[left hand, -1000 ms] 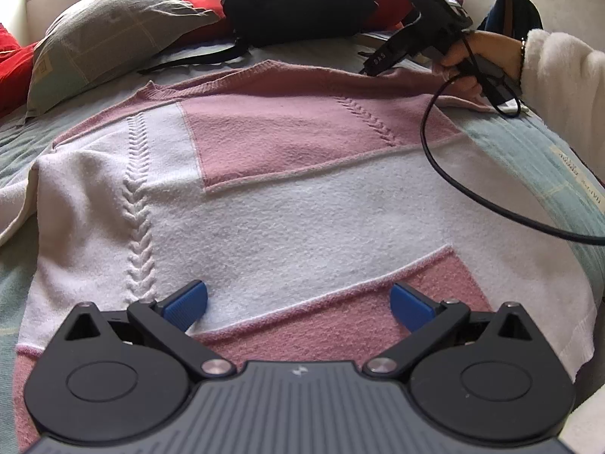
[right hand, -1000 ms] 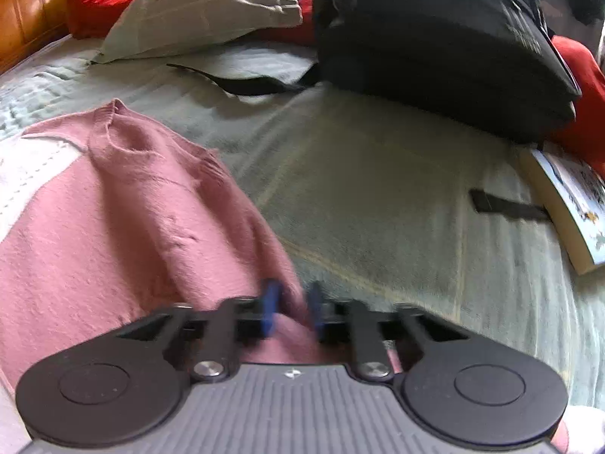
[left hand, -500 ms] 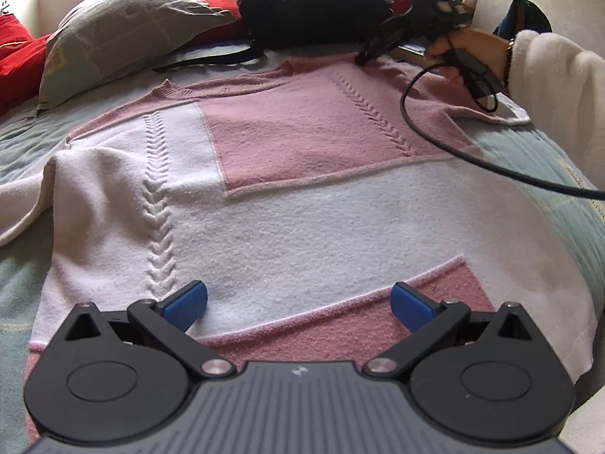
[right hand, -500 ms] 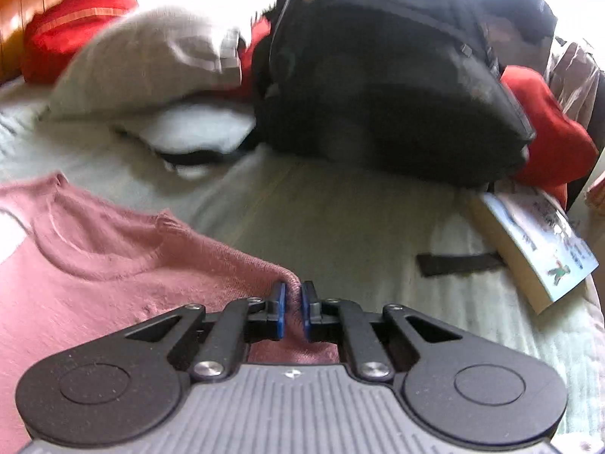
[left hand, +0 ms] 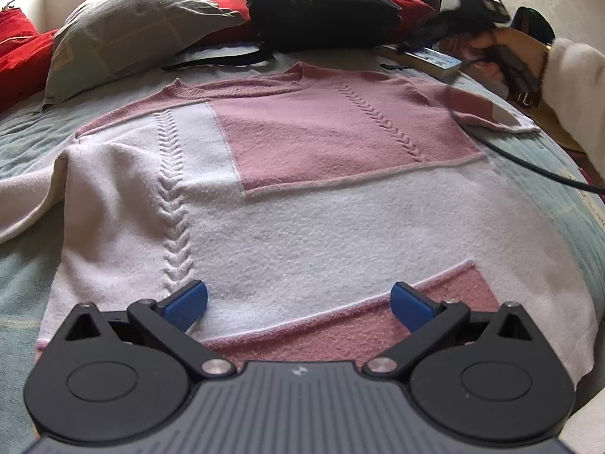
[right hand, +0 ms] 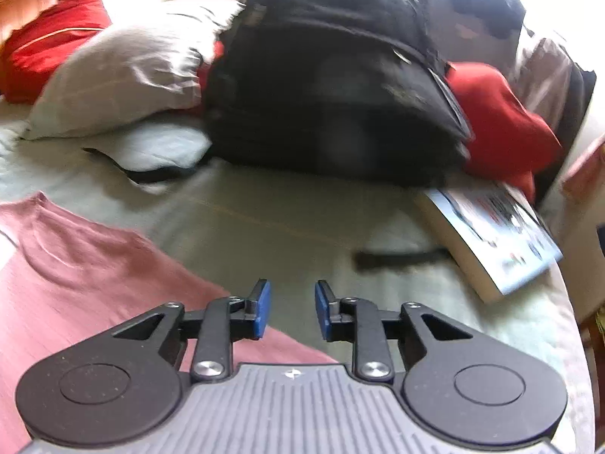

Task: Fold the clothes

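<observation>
I've got the pink-and-white patchwork knit sweater [left hand: 302,189] spread flat, front up, on the pale green quilted bedspread [right hand: 287,219], neckline toward the pillows, hem nearest me. My left gripper [left hand: 298,302] hangs over the hem with its blue pads spread wide, nothing between them, not touching the knit as far as I can see. My right gripper [right hand: 289,308] is off by the far shoulder, jaws opening, and the gap between the pads shows only bedspread, so the pink shoulder cloth lies free beneath it.

The sweater looks squared up, so I judge the smoothing is done and the first fold comes next. To do it well I want a pinch on a thin edge, hem corner or sleeve, taking one layer cleanly instead of bunching thick knit, then carry it across low so the body doesn't drag. The white sleeve [left hand: 34,204] trails off to the left side of the left wrist view and needs bringing in first.

Around it: a black backpack [right hand: 332,87] sits past the neckline, its strap [left hand: 215,61] lying near the collar, a grey pillow [left hand: 132,34] and red cushions [right hand: 53,41] beyond. A paperback book [right hand: 487,238] rests beside the right shoulder. My own black cable [left hand: 529,160] crosses the bedspread by the right sleeve and could snag a fold.
</observation>
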Demonstrator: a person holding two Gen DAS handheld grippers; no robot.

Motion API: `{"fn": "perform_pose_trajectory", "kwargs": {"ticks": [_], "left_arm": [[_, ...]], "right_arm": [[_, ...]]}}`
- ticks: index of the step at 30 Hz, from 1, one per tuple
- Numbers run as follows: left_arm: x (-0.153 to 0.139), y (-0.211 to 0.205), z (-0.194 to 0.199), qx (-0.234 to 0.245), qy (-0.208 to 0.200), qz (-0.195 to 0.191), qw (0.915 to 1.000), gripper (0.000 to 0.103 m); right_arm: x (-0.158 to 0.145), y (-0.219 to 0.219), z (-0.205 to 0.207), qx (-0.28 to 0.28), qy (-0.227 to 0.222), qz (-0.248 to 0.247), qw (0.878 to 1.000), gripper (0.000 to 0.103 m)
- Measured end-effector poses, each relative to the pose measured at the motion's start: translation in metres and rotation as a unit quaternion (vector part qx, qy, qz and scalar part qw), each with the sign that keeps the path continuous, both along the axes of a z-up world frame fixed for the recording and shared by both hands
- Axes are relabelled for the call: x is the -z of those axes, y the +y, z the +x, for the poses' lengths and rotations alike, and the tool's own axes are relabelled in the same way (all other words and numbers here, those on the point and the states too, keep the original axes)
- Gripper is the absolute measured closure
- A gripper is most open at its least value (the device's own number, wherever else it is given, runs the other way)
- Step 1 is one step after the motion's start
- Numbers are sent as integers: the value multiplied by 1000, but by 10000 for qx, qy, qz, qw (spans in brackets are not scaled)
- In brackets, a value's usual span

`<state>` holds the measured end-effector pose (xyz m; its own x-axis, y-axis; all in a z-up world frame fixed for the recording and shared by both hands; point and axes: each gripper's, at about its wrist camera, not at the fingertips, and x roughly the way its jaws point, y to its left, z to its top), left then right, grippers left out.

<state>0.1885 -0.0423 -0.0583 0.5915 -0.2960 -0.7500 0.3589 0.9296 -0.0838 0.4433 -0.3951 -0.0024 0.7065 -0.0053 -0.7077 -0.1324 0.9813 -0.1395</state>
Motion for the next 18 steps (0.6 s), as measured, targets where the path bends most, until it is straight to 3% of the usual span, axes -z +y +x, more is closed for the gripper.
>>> {"fn": "perform_pose_trajectory", "kwargs": {"ticks": [6, 11, 14, 18], "left_arm": [[1, -2, -2, -15, 16, 101, 9999, 1], [1, -4, -2, -31, 47, 198, 9998, 1], [1, -7, -2, -58, 50, 253, 9996, 1], [2, -11, -2, -15, 65, 278, 9996, 1]], "right_arm": [[22, -46, -21, 288, 290, 64, 9991, 68], [17, -65, -36, 377, -67, 244, 9990, 63], [17, -86, -33, 656, 11, 425, 9969, 62], [27, -92, -47, 480, 129, 180, 9986, 62]]}}
